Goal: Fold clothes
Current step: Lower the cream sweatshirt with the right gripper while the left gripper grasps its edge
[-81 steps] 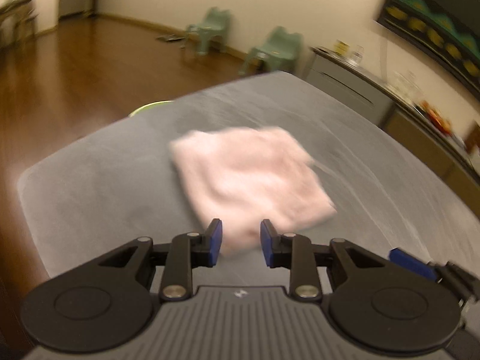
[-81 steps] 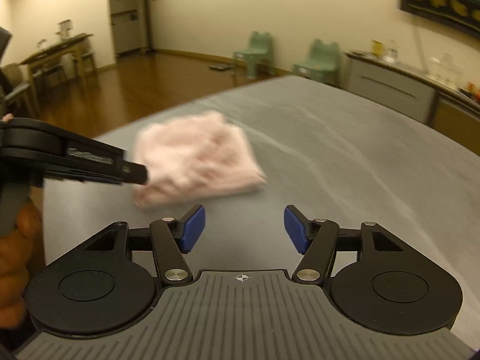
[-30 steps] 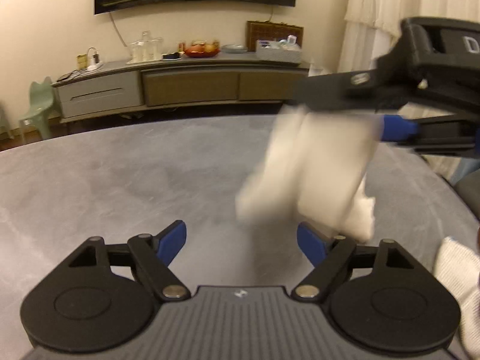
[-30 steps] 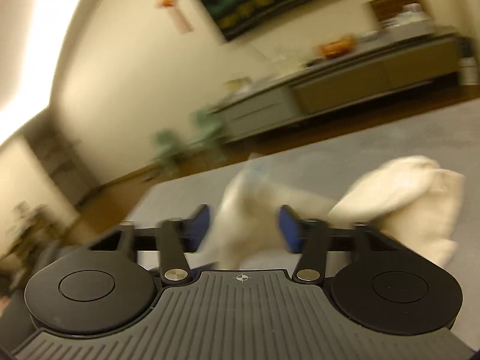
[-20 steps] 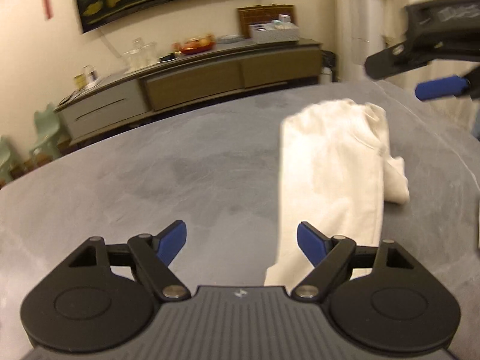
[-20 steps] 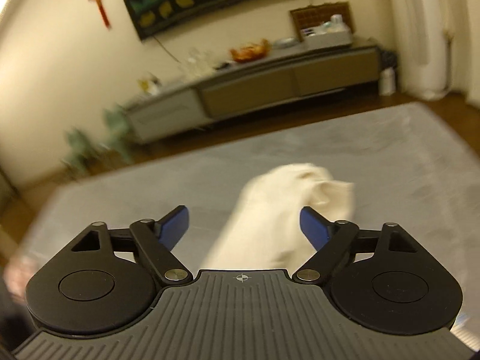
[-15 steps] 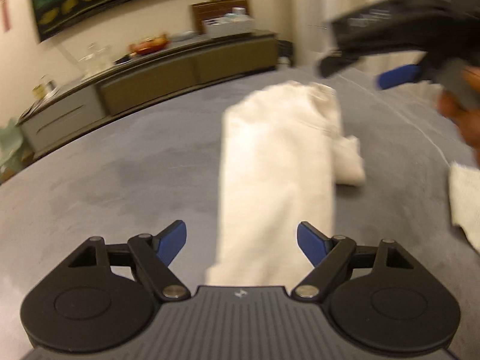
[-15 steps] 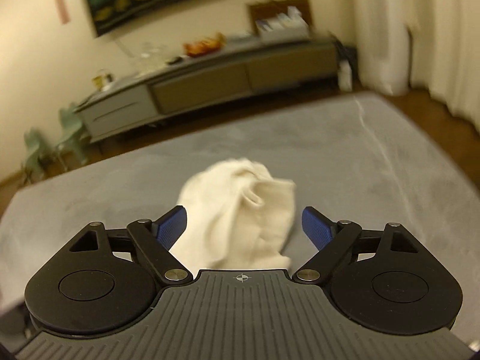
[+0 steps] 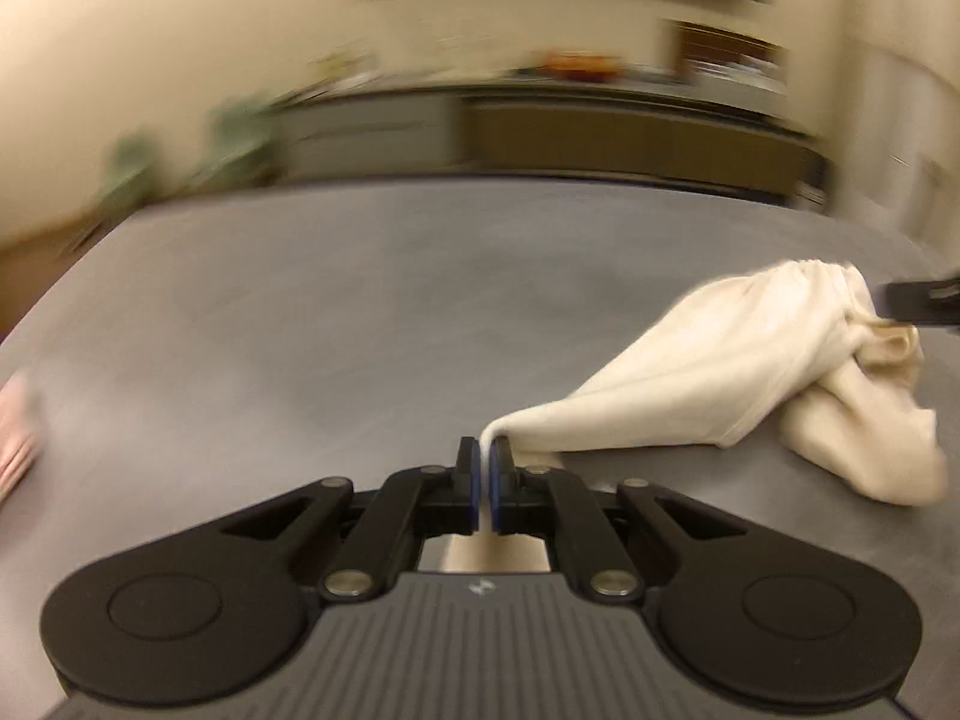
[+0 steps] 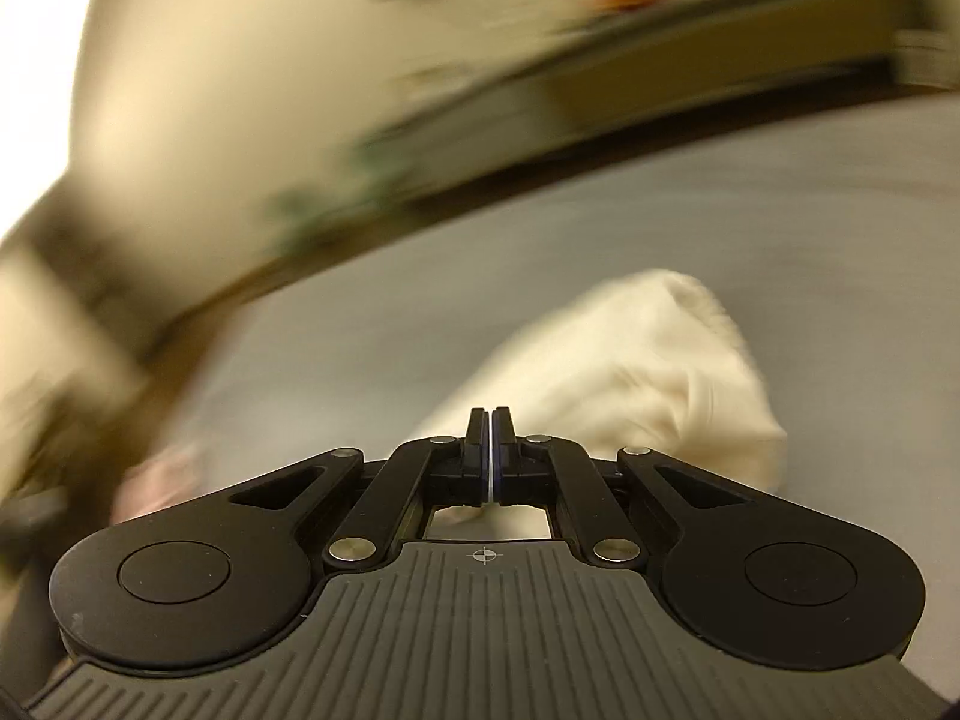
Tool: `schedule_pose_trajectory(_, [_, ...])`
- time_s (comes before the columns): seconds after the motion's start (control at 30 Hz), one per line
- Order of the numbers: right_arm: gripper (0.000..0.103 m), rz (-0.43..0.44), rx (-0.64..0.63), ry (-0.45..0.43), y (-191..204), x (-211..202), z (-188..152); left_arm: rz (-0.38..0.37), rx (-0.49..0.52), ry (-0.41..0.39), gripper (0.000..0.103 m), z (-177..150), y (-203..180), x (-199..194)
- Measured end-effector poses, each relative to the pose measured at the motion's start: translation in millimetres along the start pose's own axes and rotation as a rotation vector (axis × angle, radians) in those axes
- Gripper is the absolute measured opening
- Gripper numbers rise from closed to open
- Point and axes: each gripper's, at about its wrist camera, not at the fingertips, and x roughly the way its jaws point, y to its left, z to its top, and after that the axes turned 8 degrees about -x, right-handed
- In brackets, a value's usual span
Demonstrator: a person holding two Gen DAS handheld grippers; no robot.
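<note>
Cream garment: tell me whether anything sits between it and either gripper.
Nothing does. The left gripper is shut on a corner of the cream garment, and the right gripper is pinched on its fabric too. The garment trails over the grey table.

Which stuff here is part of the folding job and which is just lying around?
In the job:
- crumpled cream cotton garment
- left hand-held gripper, pinching its corner
- right hand-held gripper, closed on it

Just lying about:
- pink cloth at the grey table's edge
- blurred sideboard
</note>
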Motion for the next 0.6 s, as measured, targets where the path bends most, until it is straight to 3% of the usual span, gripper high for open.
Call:
schedule_pose_trajectory(0.07, [0.01,-0.039,-0.072,-0.003,26,-8,4,-0.015,-0.013,0.054,0.007,-18,28,-21])
schedule_pose_trajectory(0.13, [0.044,-0.148,-0.088,-0.01,34,-15,4,-0.043,-0.022,0.093,0.022,-31,51,-42])
schedule_pose_trajectory(0.17, [0.051,-0.2,-0.072,-0.007,29,-18,0,-0.071,-0.028,0.077,0.027,-28,54,-53])
schedule_pose_trajectory(0.23, [0.053,-0.282,-0.019,0.018,18,-21,-9,-0.115,-0.059,0.014,0.061,-13,57,-75])
schedule_pose_trajectory(0.33, [0.055,-0.32,0.005,0.057,15,-16,-20,-0.169,-0.085,-0.084,0.074,29,51,-79])
schedule_pose_trajectory(0.37, [0.057,-0.325,0.002,0.066,16,-13,-22,-0.162,-0.08,-0.097,0.075,44,47,-68])
schedule_pose_trajectory(0.43, [0.077,-0.334,-0.004,0.085,18,-7,-28,-0.141,-0.078,-0.06,0.078,74,38,-30])
schedule_pose_trajectory(0.47, [0.081,-0.339,-0.007,0.095,19,-5,-31,-0.127,-0.079,-0.03,0.078,87,35,-8])
schedule_pose_trajectory(0.6, [0.088,-0.357,-0.103,0.162,29,14,-35,-0.095,-0.043,0.077,0.077,112,17,72])
